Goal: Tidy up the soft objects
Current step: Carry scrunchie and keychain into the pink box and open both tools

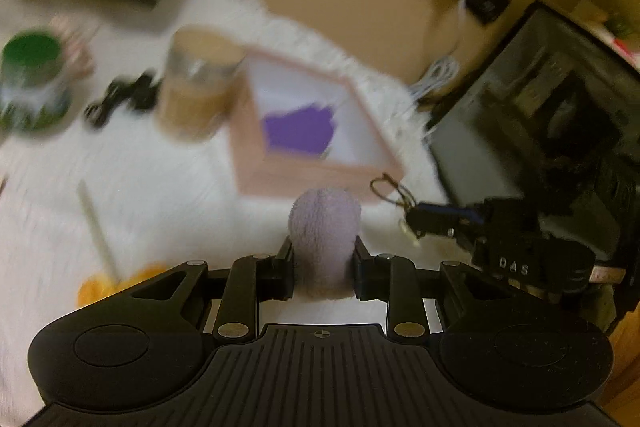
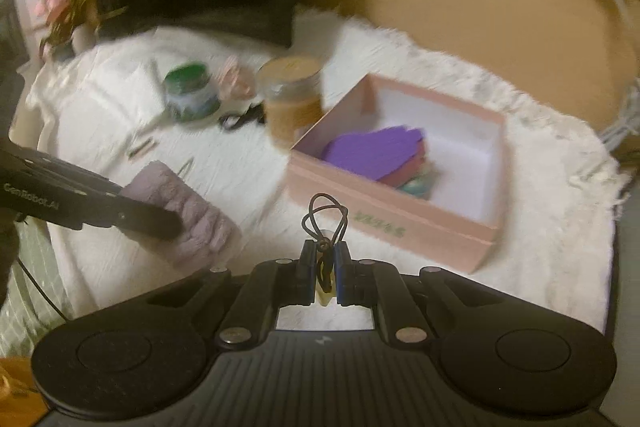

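Transport step. Left tongs [image 1: 322,263], partly closed, clamp a rolled lilac towel [image 1: 324,227] at lower centre; right tongs [image 2: 324,273], nearly shut, pinch a looped cord [image 2: 326,215]. Next, probably: carry both over the pink box [image 2: 384,223], centre right, and release.

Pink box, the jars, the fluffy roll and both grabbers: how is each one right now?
Pink box: open, purple pieces inside.
Green-lidded jar: upright, lid on.
Tan jar: upright, lid on.
Lavender towel roll: rolled, held.
Left gripper: shut on the roll.
Right gripper: shut on a small tag with black cord.
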The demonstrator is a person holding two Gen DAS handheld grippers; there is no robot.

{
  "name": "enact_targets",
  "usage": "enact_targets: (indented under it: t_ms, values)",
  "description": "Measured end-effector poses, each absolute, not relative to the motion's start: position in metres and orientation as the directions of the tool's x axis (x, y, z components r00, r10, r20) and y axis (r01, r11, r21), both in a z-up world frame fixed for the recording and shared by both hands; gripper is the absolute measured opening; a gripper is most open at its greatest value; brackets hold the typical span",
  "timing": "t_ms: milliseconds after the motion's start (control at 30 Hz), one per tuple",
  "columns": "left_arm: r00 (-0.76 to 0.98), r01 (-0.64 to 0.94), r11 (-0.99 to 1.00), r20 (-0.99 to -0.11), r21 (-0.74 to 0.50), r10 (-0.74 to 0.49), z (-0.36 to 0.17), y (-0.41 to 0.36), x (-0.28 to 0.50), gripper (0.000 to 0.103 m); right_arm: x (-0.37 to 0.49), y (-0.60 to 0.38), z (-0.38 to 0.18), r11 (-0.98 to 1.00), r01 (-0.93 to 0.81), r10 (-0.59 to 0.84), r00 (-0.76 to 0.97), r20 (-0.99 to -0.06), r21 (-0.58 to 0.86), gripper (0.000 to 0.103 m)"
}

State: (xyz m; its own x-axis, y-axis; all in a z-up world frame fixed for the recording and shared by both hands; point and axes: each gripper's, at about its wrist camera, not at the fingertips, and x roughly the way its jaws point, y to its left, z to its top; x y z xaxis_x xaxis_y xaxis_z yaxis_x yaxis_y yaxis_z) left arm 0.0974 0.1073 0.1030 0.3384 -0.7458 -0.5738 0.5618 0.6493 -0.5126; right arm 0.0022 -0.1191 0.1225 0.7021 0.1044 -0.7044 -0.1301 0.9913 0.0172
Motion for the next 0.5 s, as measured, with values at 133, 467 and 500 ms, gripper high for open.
enact_targets:
  t_ms: [133,467,500]
  values:
    - [0.354,0.595,0.612,-0.513,-0.521,-0.782,0.137,0.083,0.128,0.03,0.01,-0.135,0.155,0.997,-0.074,0.07,0.765,-0.64,0.021,0.009]
    - [0.297,0.654,0.566,-0.518,-0.502,-0.802,0.179,-0.022,0.239,0.031,0.082,-0.173,0.179,0.996,0.085,-0.067,0.799,-0.598,0.002,0.009]
    - [0.283,0.659,0.56,-0.524,-0.502,-0.803,0.179,-0.031,0.246,0.031,0.089,-0.176,0.175,0.995,0.095,-0.075,0.792,-0.606,0.001,0.009]
